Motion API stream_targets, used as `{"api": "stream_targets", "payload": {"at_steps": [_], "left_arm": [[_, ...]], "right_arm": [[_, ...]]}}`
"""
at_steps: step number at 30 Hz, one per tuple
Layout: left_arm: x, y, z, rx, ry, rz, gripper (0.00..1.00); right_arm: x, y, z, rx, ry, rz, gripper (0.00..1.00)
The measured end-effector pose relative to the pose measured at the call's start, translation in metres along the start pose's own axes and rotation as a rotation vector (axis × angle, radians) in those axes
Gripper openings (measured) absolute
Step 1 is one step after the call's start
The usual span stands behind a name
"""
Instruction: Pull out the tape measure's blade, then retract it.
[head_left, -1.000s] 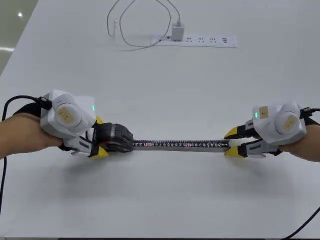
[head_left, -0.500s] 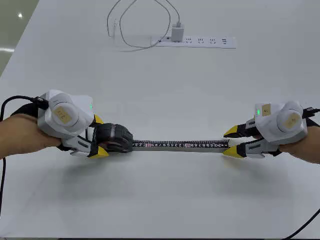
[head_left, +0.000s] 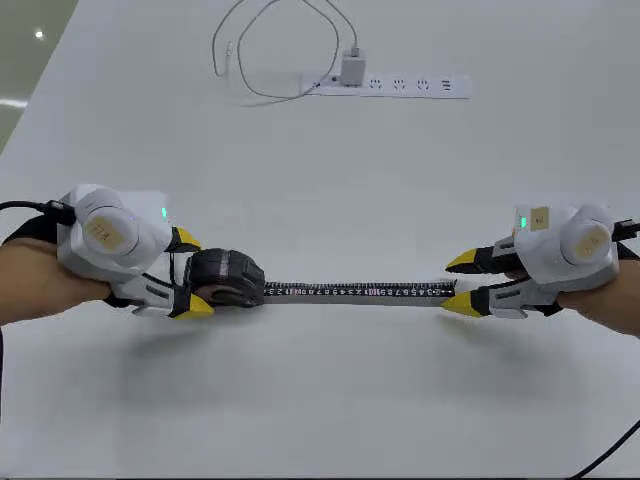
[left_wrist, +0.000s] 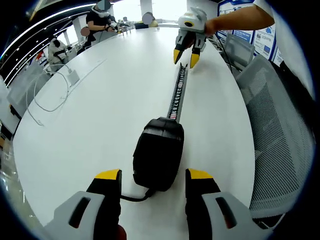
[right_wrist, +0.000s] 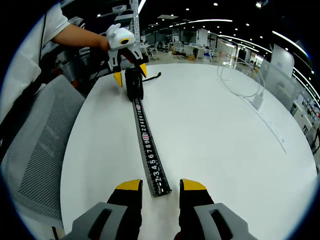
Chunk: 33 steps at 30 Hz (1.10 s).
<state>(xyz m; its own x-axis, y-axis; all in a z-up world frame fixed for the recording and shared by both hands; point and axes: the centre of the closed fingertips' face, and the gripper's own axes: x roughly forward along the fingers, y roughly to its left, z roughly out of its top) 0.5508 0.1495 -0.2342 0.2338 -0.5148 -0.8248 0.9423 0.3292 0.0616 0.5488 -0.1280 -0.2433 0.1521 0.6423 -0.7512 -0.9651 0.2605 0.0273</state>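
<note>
Both grippers lie low and nearly level on the white tabletop (head_left: 330, 180), facing each other from well apart. The left gripper (head_left: 193, 273) has its yellow-tipped jaws spread on either side of the back of the black, rounded tape measure case (head_left: 226, 277), and its own view shows a gap on each side. The black numbered blade (head_left: 355, 291) runs flat and straight out of the case across the table to the right gripper (head_left: 461, 283), whose jaws are parted too, with the blade's end lying loose between the tips, not pinched.
</note>
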Motion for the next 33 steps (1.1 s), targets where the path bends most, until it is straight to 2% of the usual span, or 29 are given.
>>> {"api": "stream_targets", "payload": {"at_steps": [2,6,10,12,18,25,33], "left_arm": [[-0.004,0.003,0.002,-0.048,-0.033,0.030,0.48],[-0.012,0.002,-0.002,-0.076,-0.053,0.054,0.49],[-0.021,0.004,-0.001,-0.118,-0.098,0.092,0.49],[-0.023,0.002,-0.001,-0.141,-0.114,0.092,0.50],[-0.028,-0.003,-0.001,-0.157,-0.150,0.122,0.52],[-0.033,-0.008,0.002,-0.212,-0.215,0.134,0.59],[-0.036,-0.016,-0.002,-0.263,-0.239,0.167,0.65]], "right_arm": [[-0.002,-0.001,0.003,0.027,-0.021,-0.024,0.27],[-0.006,0.001,0.005,0.043,-0.035,-0.051,0.31],[-0.010,0.000,0.008,0.068,-0.056,-0.083,0.34],[-0.011,0.001,0.009,0.078,-0.059,-0.097,0.35],[-0.014,0.003,0.010,0.101,-0.076,-0.128,0.40],[-0.018,0.007,0.010,0.134,-0.095,-0.163,0.44],[-0.023,0.014,0.010,0.160,-0.110,-0.196,0.47]]}}
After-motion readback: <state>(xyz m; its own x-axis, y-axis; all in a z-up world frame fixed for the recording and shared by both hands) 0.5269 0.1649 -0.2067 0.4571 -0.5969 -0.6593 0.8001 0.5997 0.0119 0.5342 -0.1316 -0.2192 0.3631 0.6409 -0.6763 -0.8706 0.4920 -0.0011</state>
